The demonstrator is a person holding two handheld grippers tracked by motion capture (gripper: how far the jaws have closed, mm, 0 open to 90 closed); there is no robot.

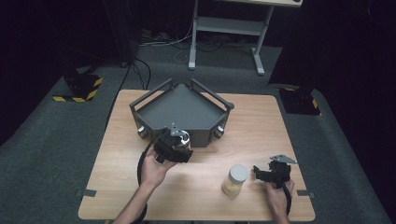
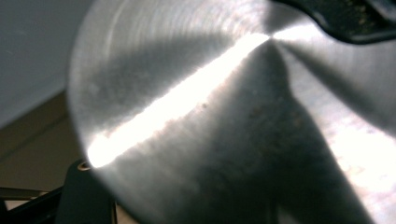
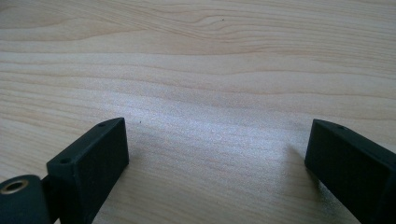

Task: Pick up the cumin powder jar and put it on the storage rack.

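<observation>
My left gripper (image 1: pixel 179 142) hangs just in front of the dark grey tray (image 1: pixel 154 112), shut on a jar whose silvery lid (image 1: pixel 183 136) peeks out beside the jaws. In the left gripper view that brushed metal lid (image 2: pixel 224 121) sits very close to the camera and hides the jar's body. A second jar (image 1: pixel 235 180), with a grey lid and pale yellow contents, stands upright on the table near the front right. My right gripper (image 1: pixel 259 172) rests low just right of it, jaws pointing toward it. The right gripper (image 3: pixel 217 158) is open over bare wood.
The angular tray has raised bars and knobs on its front corners and takes up the table's (image 1: pixel 261 121) far middle. The table's front edge lies close behind both hands. A white desk frame (image 1: pixel 224 28) stands on the floor beyond.
</observation>
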